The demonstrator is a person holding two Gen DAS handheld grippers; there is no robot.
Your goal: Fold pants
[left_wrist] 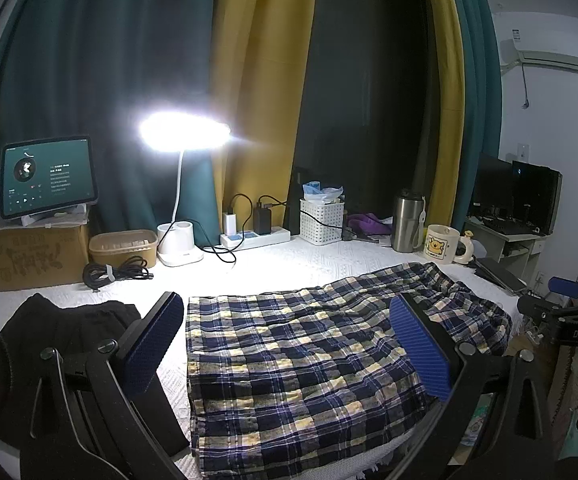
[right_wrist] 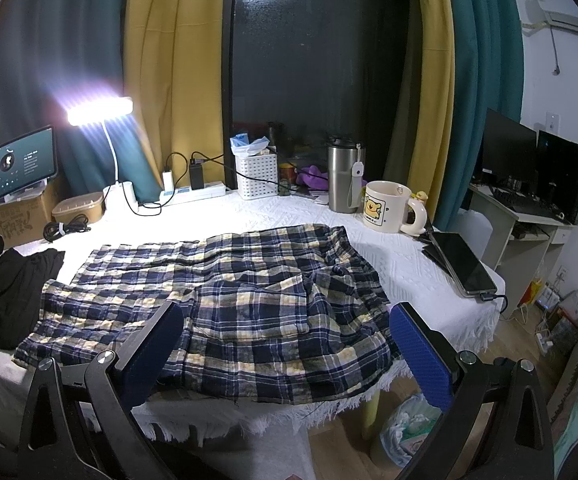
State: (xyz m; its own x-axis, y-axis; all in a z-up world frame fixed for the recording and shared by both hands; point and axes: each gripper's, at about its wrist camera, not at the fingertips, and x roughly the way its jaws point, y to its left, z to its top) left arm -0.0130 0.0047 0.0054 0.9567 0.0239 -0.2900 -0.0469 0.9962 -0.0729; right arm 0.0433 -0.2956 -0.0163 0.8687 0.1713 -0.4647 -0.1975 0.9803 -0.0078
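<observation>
From the left wrist view, the plaid pants [left_wrist: 309, 356] lie spread on the white tablecloth [left_wrist: 273, 268], and the left gripper [left_wrist: 289, 360] hovers over the leg end, jaws spread wide and holding nothing. A black garment [left_wrist: 65, 320] sits just beside it and could get pinched along with the hem. From the right wrist view, the right gripper [right_wrist: 289, 356] hangs released above the waist end, which droops over the table's front edge; a careless tug there could drag the pants off or sweep them toward the mug [right_wrist: 389, 206].
</observation>
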